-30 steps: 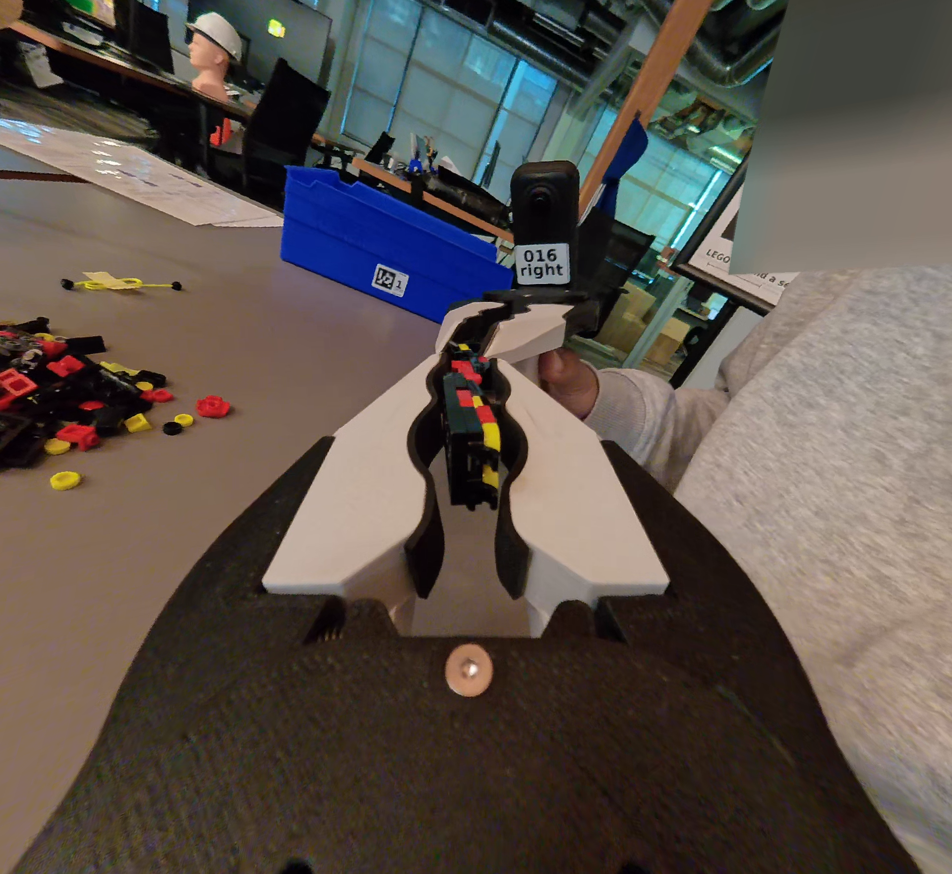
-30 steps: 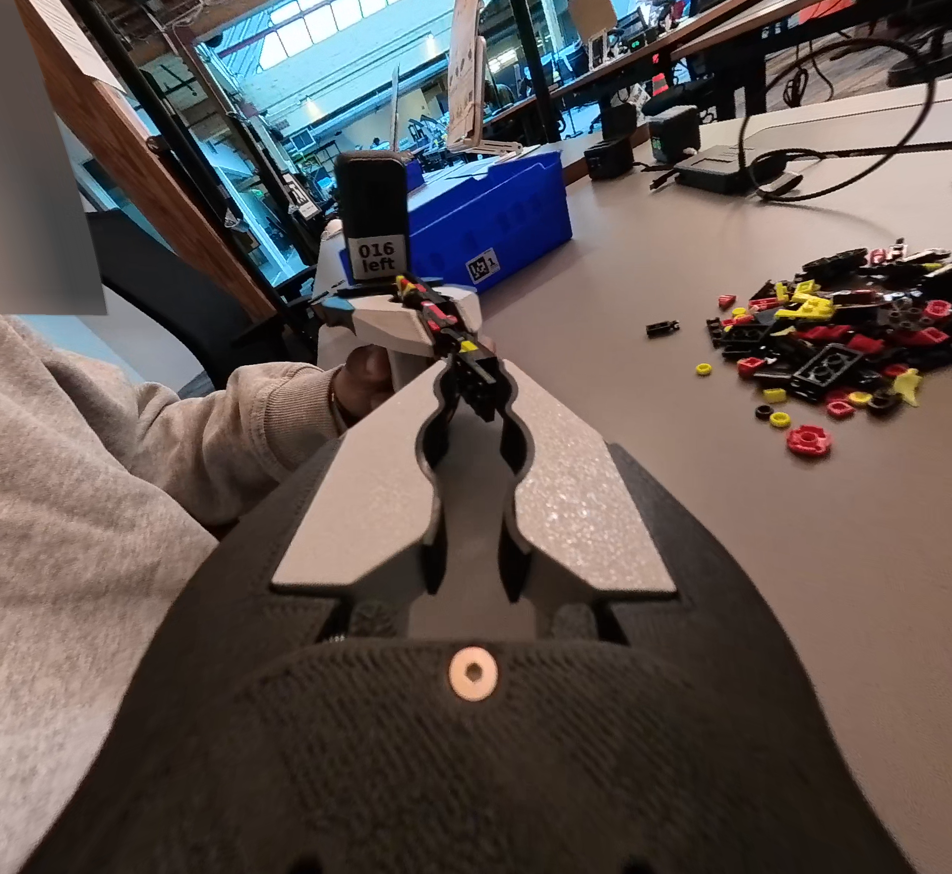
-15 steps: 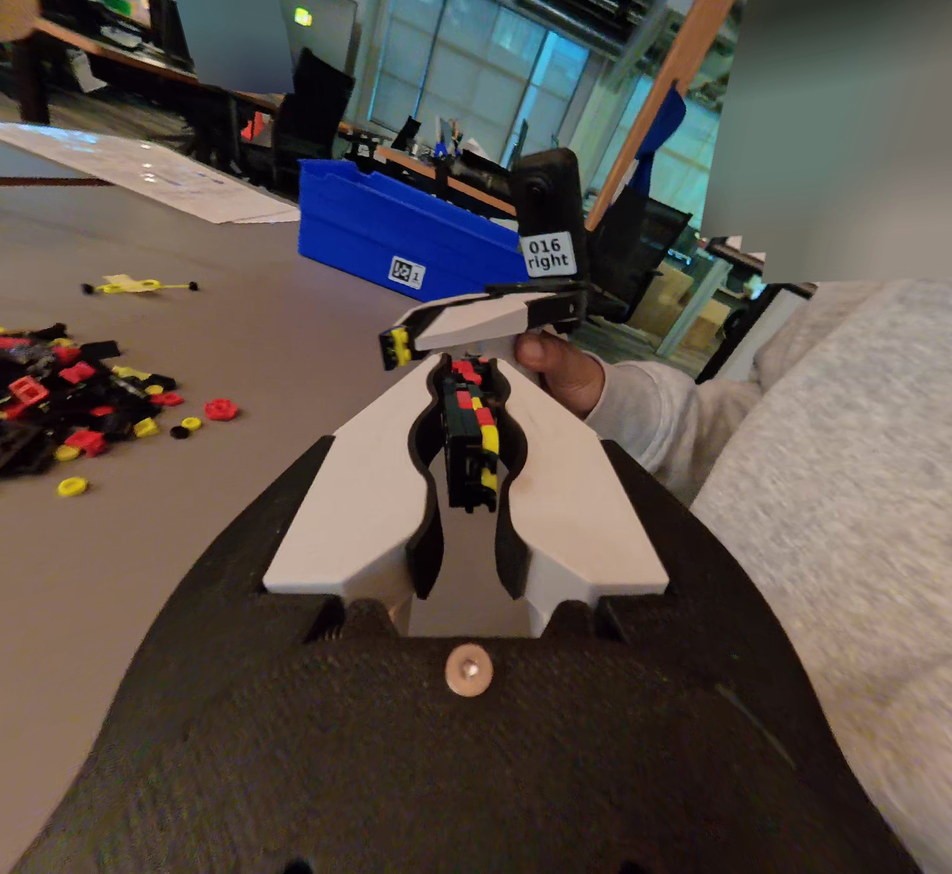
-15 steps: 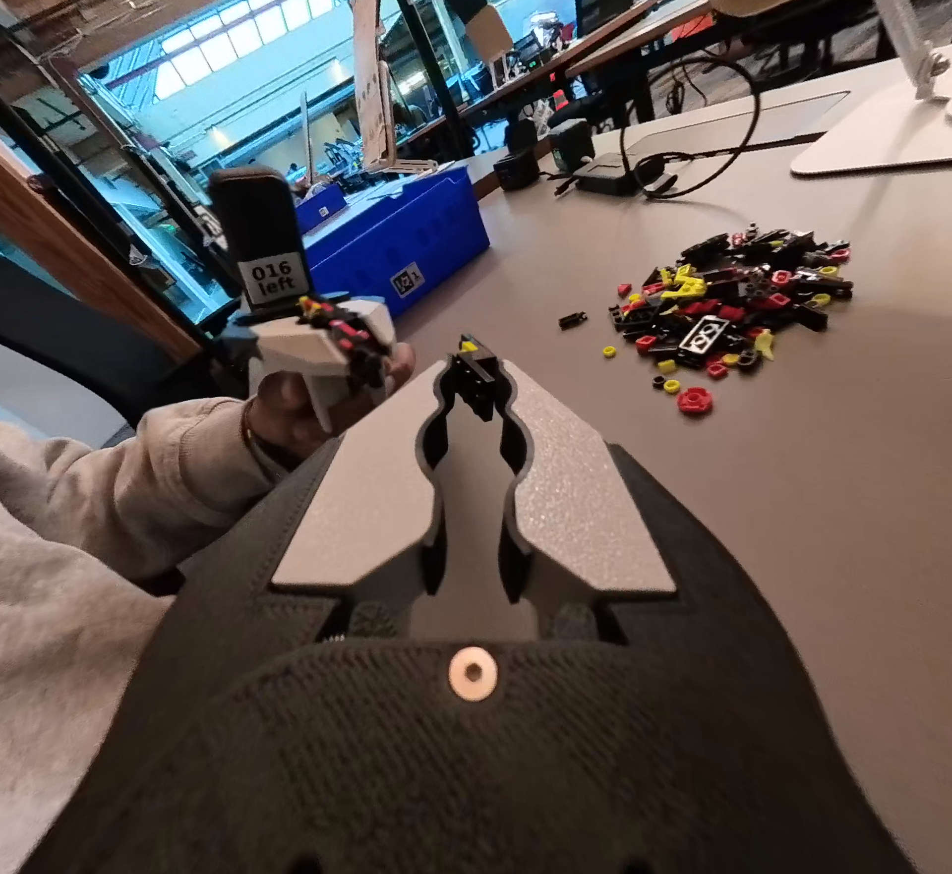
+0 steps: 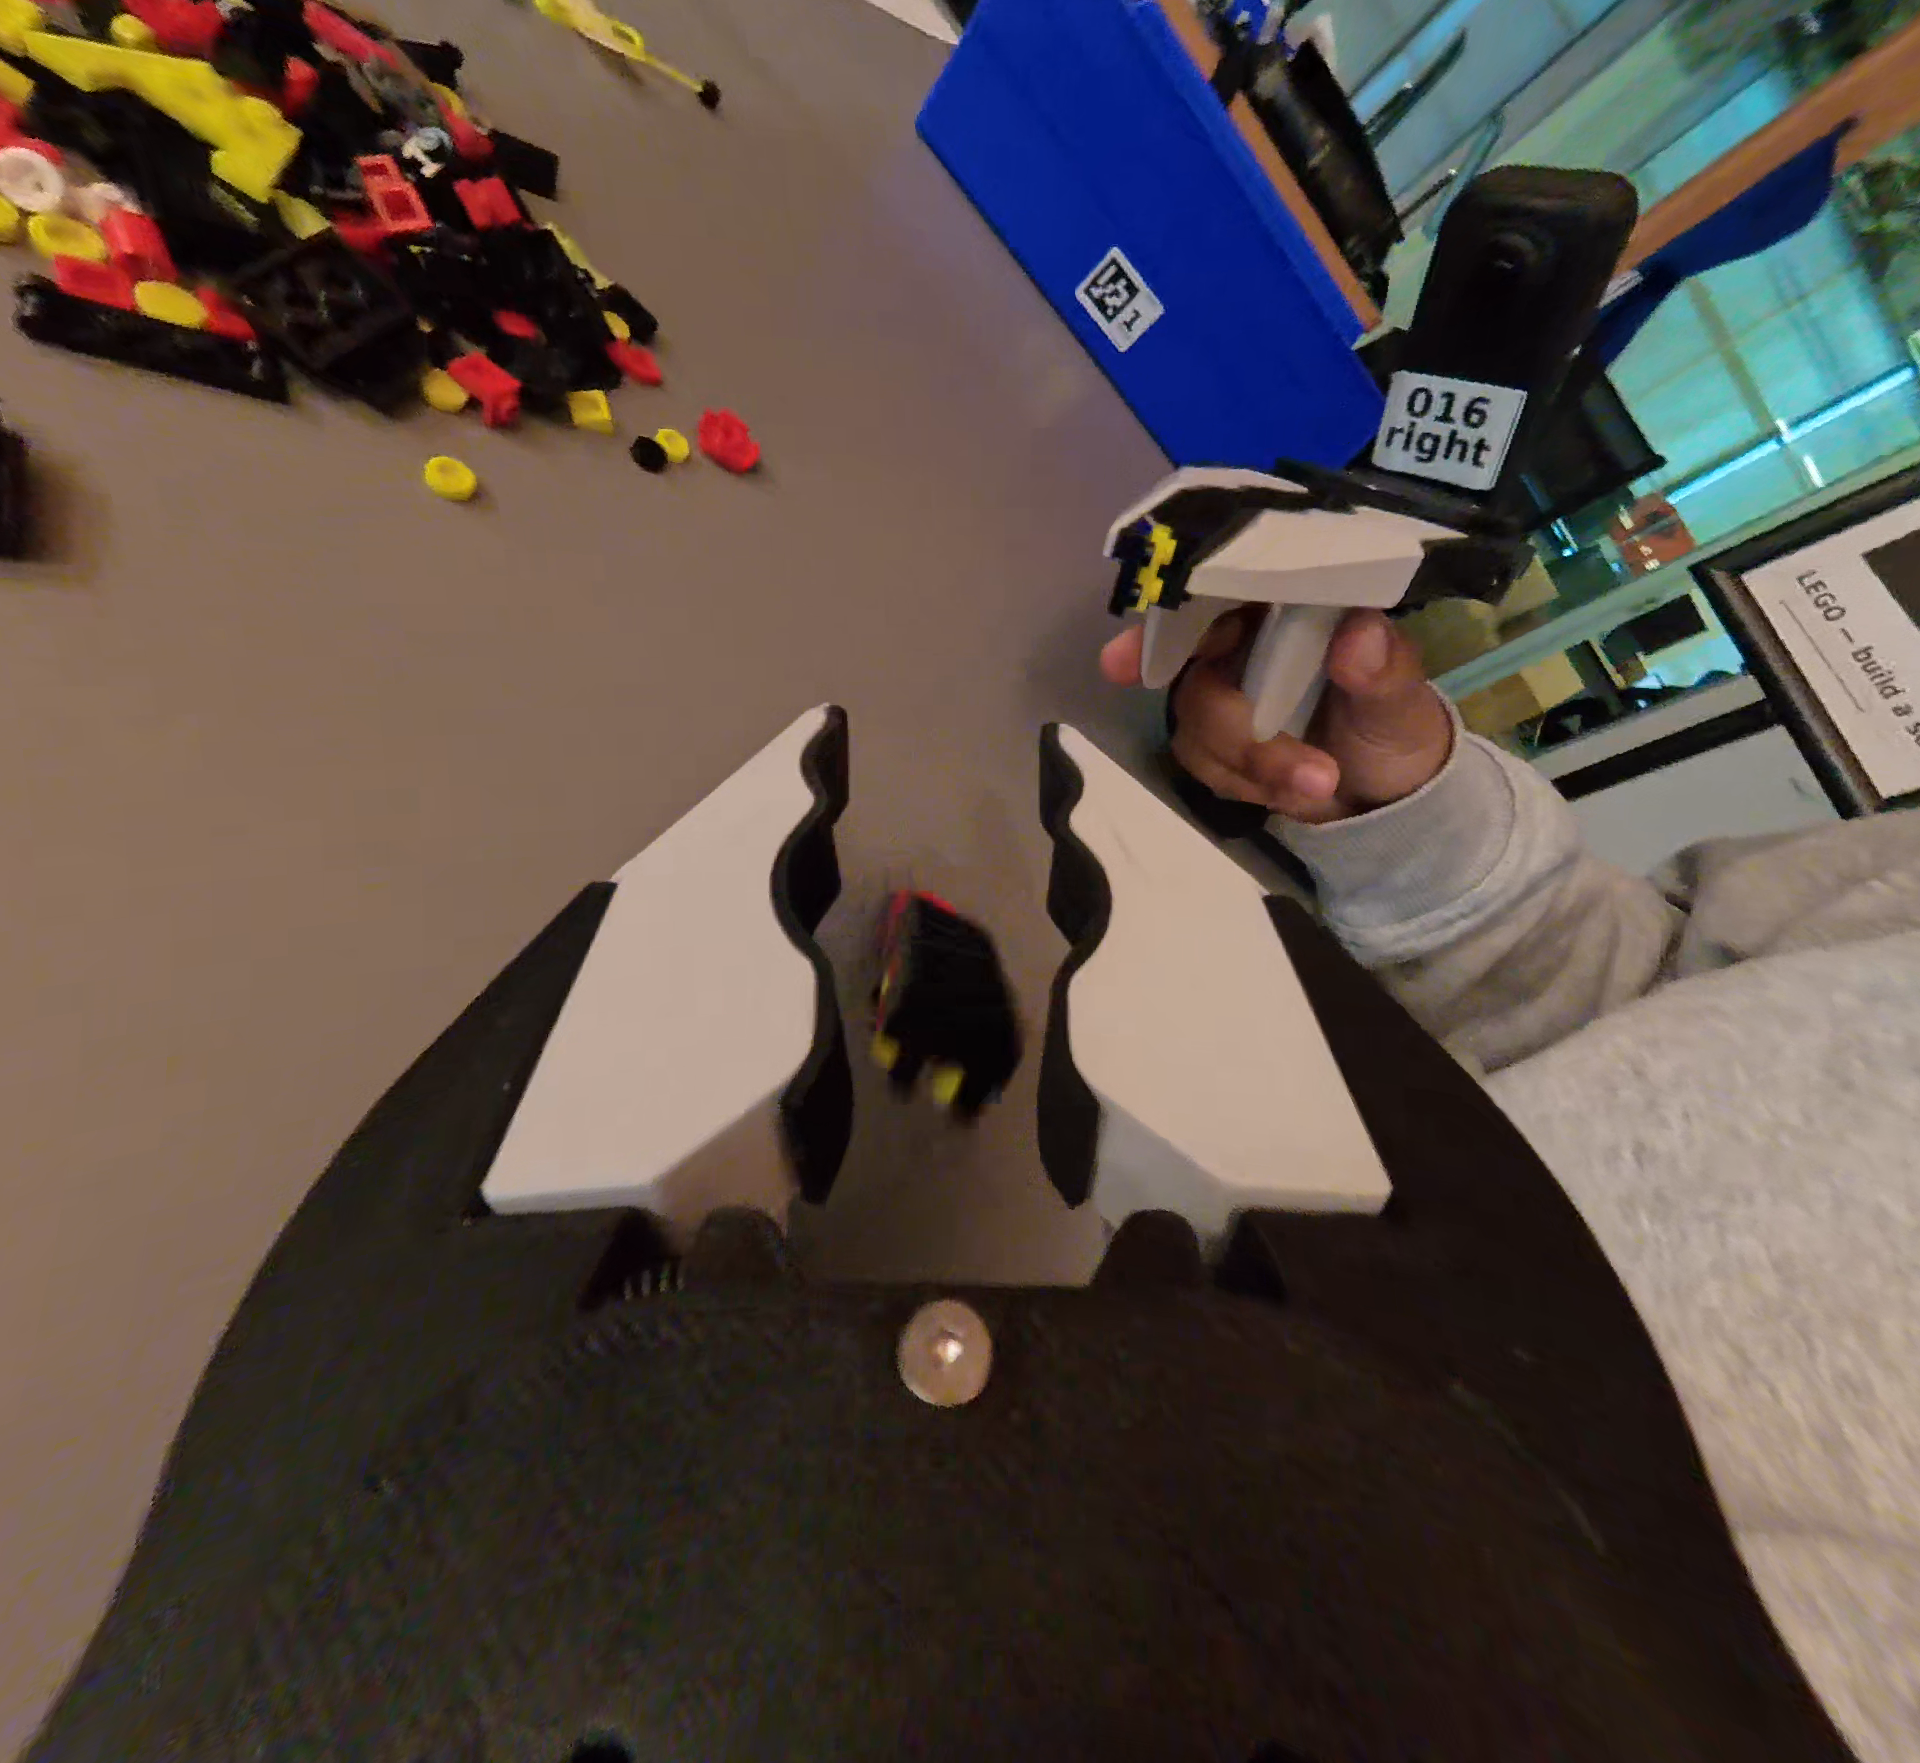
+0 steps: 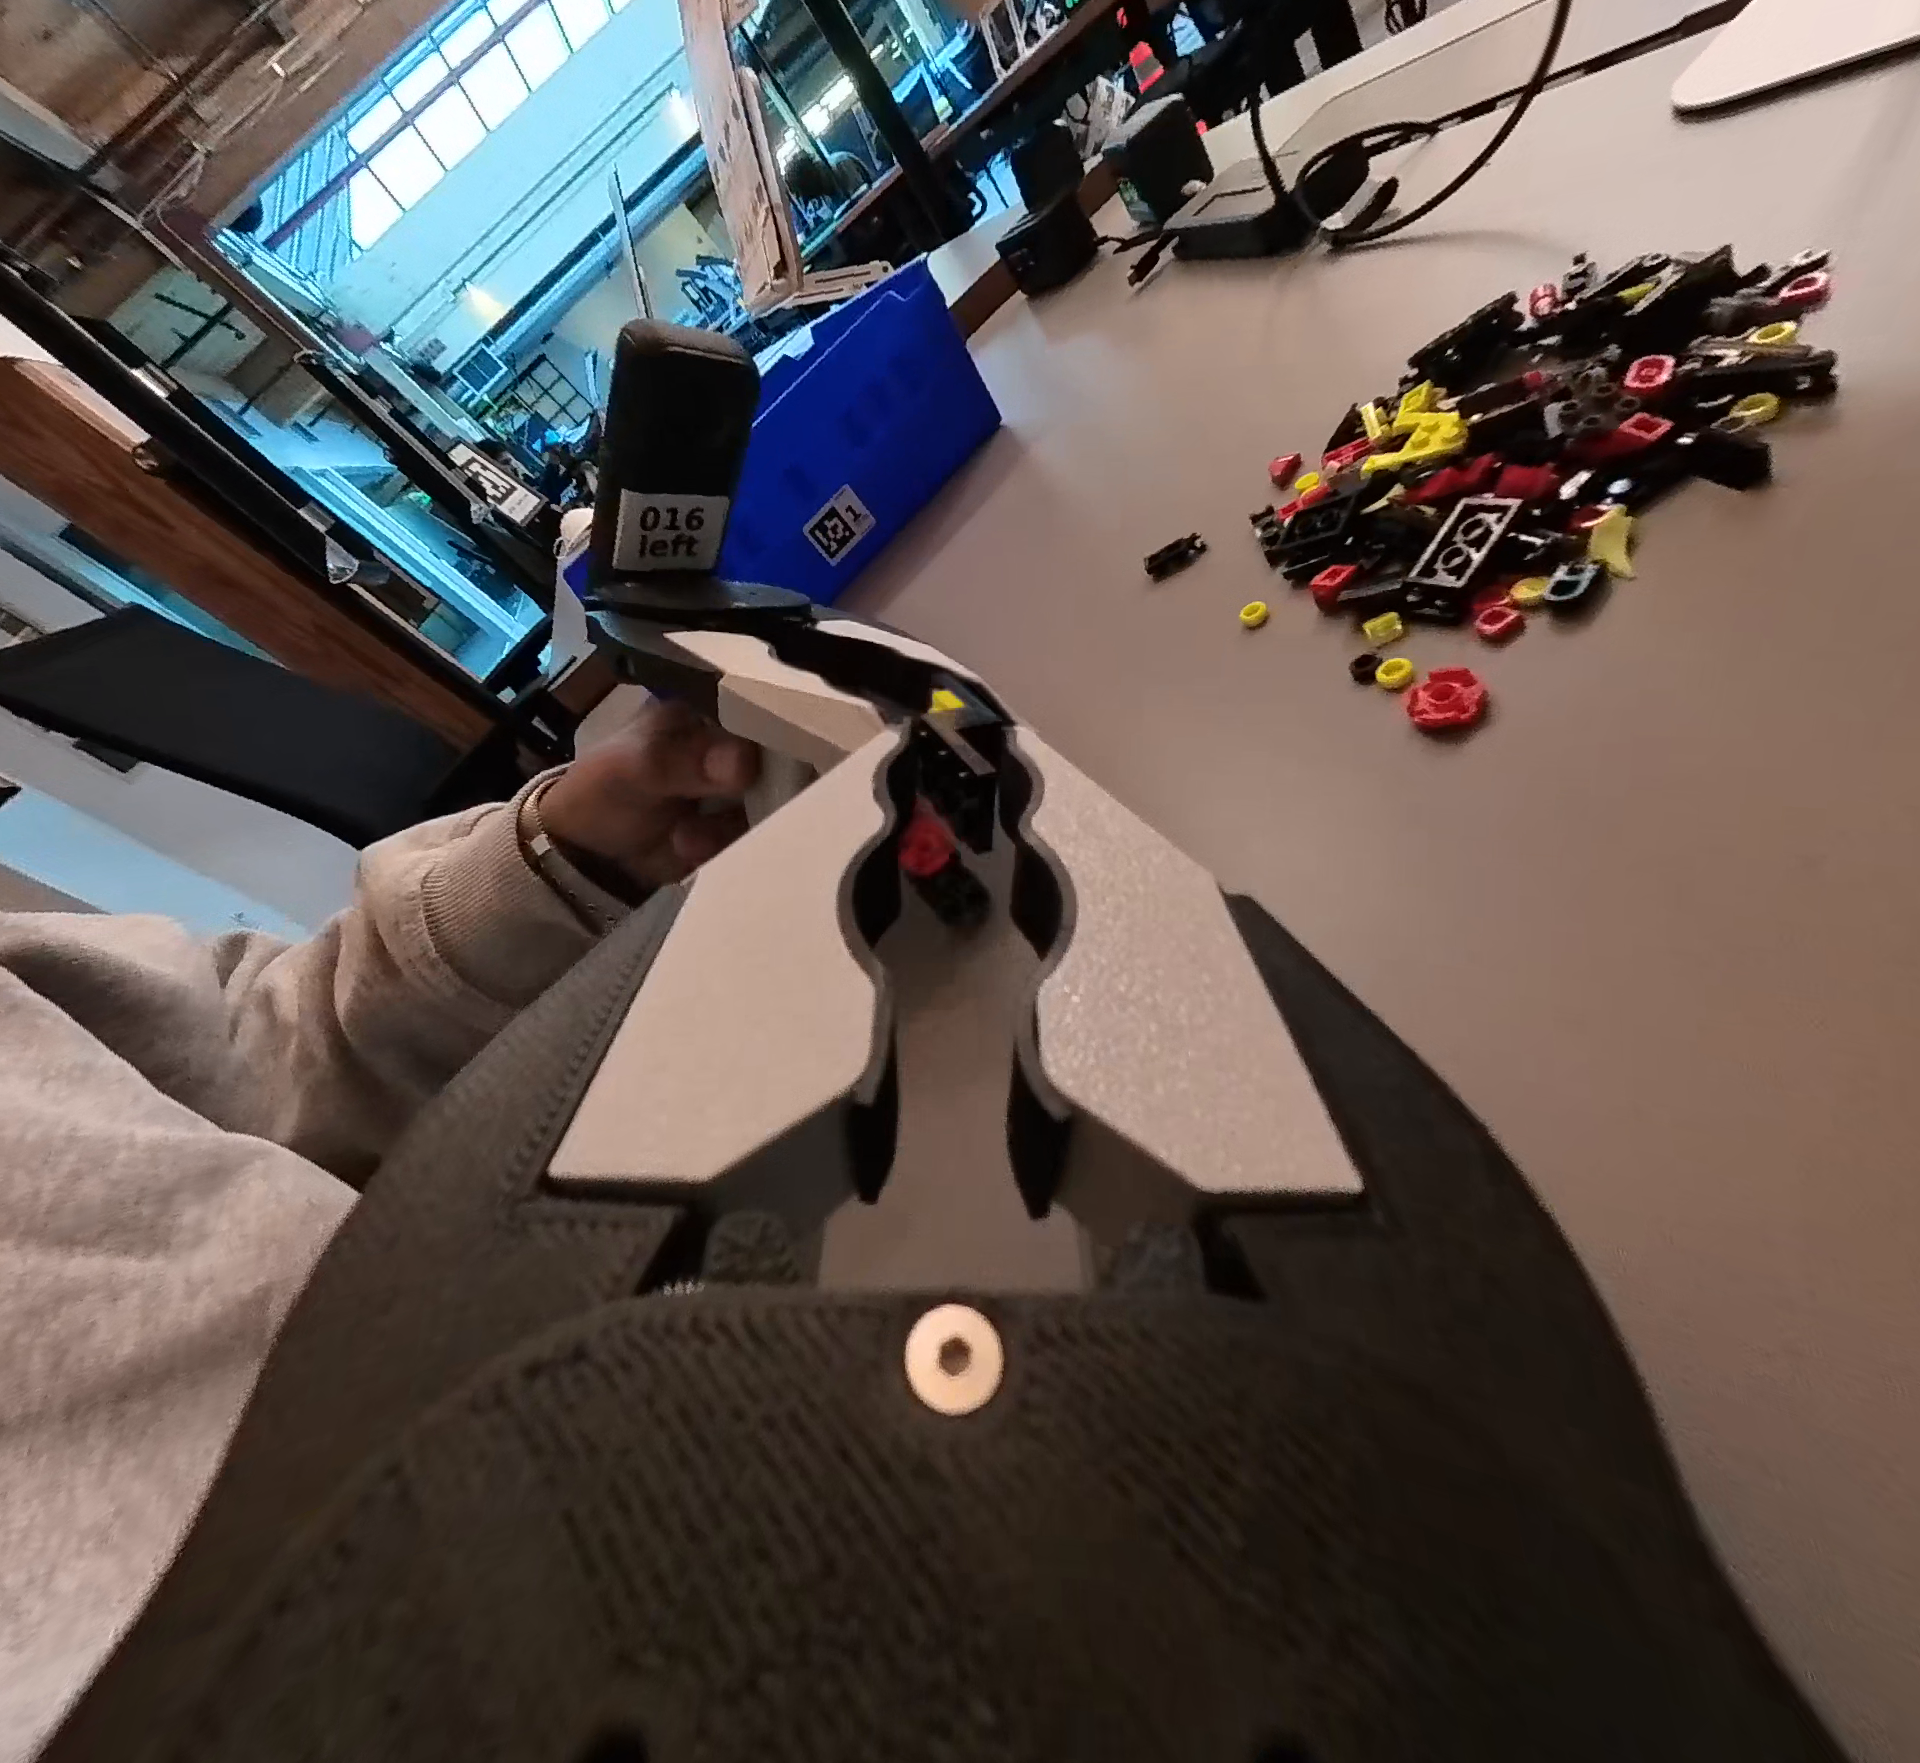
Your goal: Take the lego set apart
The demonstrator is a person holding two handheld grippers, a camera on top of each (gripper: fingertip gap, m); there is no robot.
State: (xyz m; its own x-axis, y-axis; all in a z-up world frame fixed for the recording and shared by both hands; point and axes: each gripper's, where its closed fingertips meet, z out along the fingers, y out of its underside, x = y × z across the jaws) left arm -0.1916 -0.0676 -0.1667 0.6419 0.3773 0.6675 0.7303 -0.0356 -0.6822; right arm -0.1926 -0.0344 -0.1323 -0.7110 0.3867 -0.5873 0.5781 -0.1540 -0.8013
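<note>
Grey table (image 5: 852, 550); blue bin (image 5: 1122, 238) contents hidden; left fingers (image 5: 717, 965) wide, right fingers (image 6: 1122, 965) pinching black-yellow piece (image 6: 951, 757).

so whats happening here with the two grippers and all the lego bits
A person is taking a lego set apart with a handheld gripper in each hand. The right gripper is shut on a small black and yellow piece. The left gripper is open, and a black, red and yellow lego chunk shows loose and blurred between its fingers, apparently let go. A pile of loose pieces lies farther out on the table, near a blue bin.
</note>
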